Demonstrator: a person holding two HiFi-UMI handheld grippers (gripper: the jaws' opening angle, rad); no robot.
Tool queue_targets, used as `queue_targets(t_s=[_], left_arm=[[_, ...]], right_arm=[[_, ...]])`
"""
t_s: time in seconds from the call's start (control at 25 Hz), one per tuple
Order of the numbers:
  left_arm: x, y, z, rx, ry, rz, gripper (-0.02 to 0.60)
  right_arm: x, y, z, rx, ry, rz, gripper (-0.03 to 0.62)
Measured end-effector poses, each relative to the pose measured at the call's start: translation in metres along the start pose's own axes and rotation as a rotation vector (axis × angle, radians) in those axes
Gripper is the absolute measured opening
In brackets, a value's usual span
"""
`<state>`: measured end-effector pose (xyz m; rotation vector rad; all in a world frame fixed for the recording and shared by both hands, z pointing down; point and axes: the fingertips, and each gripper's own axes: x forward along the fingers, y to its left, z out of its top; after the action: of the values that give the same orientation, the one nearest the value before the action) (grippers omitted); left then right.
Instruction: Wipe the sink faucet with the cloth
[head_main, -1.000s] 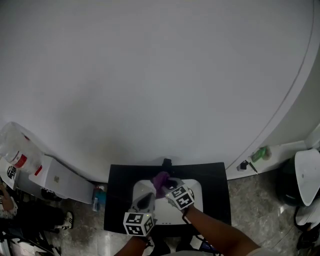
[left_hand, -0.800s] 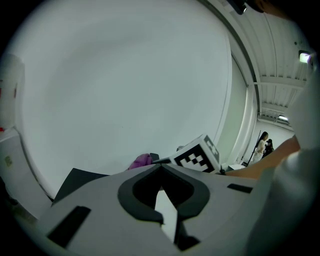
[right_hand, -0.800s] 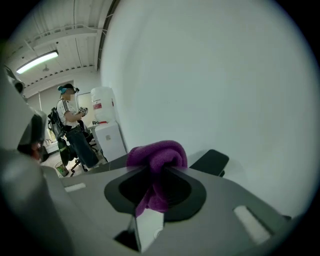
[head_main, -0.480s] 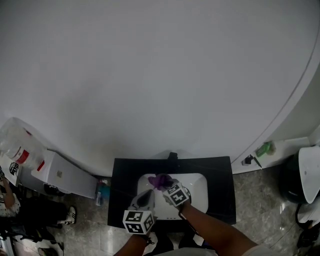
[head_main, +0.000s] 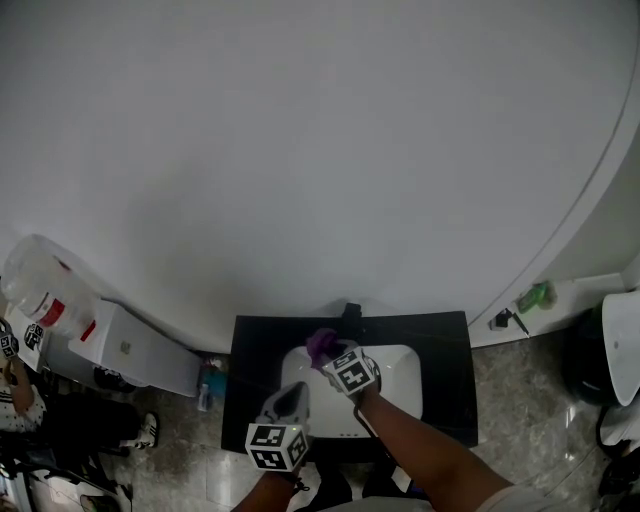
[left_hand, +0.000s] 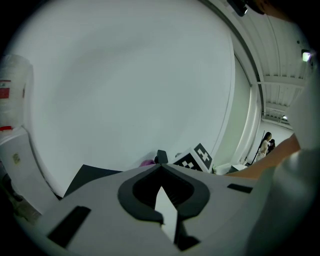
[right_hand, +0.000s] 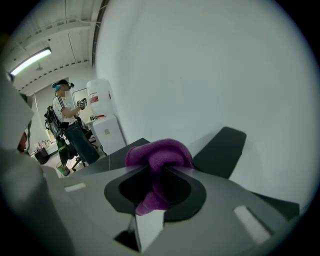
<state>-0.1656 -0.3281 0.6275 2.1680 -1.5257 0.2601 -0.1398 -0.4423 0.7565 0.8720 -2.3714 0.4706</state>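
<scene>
While the right gripper (head_main: 333, 356) holds a bunched purple cloth (head_main: 321, 345) near the back edge of the black counter (head_main: 445, 380), the wiping itself looks barely begun, if begun at all. Its jaws are clamped on the cloth, which bulges out in a rounded wad past the tips and hangs down in a tail between them. From the head view, a short black faucet (head_main: 350, 312) stands at the middle of the counter's back edge, against a plain white wall (head_main: 320, 150), behind a white sink (head_main: 395, 385) set into the counter. The cloth sits over the back rim of the sink, just in front of the faucet and a little to its left. In the right gripper view the faucet's dark body rises just beside the wad, on its right. Whether cloth and faucet are touching cannot be told from any view. The left gripper (head_main: 292, 394) hovers over the front left part of the sink, well short of the faucet, its jaws closed tip to tip with nothing between them. So the cloth has been picked up and brought to the faucet. Rubbing it over the spout, body and base appears to remain, and nothing shows which parts, if any, are already clean.
</scene>
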Motion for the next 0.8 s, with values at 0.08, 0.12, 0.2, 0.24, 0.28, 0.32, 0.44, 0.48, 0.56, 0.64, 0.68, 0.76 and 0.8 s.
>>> queue_targets(t_s=[0.08, 0.12, 0.2, 0.24, 0.28, 0.32, 0.44, 0.48, 0.56, 0.64, 0.68, 0.76, 0.8], left_arm=[[0.000, 0.001, -0.003, 0.000, 0.003, 0.001, 0.005], [0.000, 0.002, -0.003, 0.000, 0.005, 0.001, 0.005], [0.000, 0.002, -0.003, -0.001, 0.004, -0.004, 0.005], [0.001, 0.000, -0.002, 0.000, 0.002, -0.010, 0.005], [0.001, -0.002, 0.000, 0.002, -0.001, -0.017, 0.005], [0.002, -0.005, 0.003, 0.006, -0.005, -0.023, 0.005], [0.006, -0.012, 0.010, 0.011, -0.018, -0.036, 0.005], [0.008, -0.013, 0.012, 0.012, -0.021, -0.040, 0.005], [0.010, -0.016, 0.017, 0.013, -0.025, -0.045, 0.005], [0.013, -0.017, 0.018, 0.011, -0.024, -0.045, 0.005], [0.014, -0.017, 0.017, 0.010, -0.022, -0.044, 0.005], [0.016, -0.016, 0.015, 0.006, -0.016, -0.040, 0.005], [0.017, -0.015, 0.014, 0.005, -0.013, -0.037, 0.005]], right_arm=[[-0.005, 0.008, -0.020, 0.002, 0.011, 0.013, 0.069], [-0.009, 0.012, -0.032, 0.000, 0.022, 0.019, 0.069], [-0.018, 0.017, -0.052, 0.014, 0.041, 0.020, 0.069], [-0.025, 0.016, -0.057, 0.027, 0.036, 0.015, 0.069], [-0.034, 0.013, -0.057, 0.035, 0.020, 0.007, 0.069], [-0.044, 0.008, -0.051, 0.037, -0.007, -0.004, 0.069], [-0.078, -0.018, -0.018, 0.024, -0.112, -0.069, 0.069], [-0.087, -0.031, -0.008, 0.021, -0.140, -0.102, 0.069], [-0.099, -0.061, 0.010, 0.021, -0.176, -0.166, 0.069], [-0.102, -0.084, 0.023, 0.030, -0.183, -0.203, 0.069], [-0.099, -0.092, 0.027, 0.031, -0.174, -0.210, 0.069], [-0.087, -0.101, 0.026, 0.022, -0.131, -0.207, 0.069], [-0.079, -0.103, 0.022, 0.015, -0.108, -0.203, 0.069]])
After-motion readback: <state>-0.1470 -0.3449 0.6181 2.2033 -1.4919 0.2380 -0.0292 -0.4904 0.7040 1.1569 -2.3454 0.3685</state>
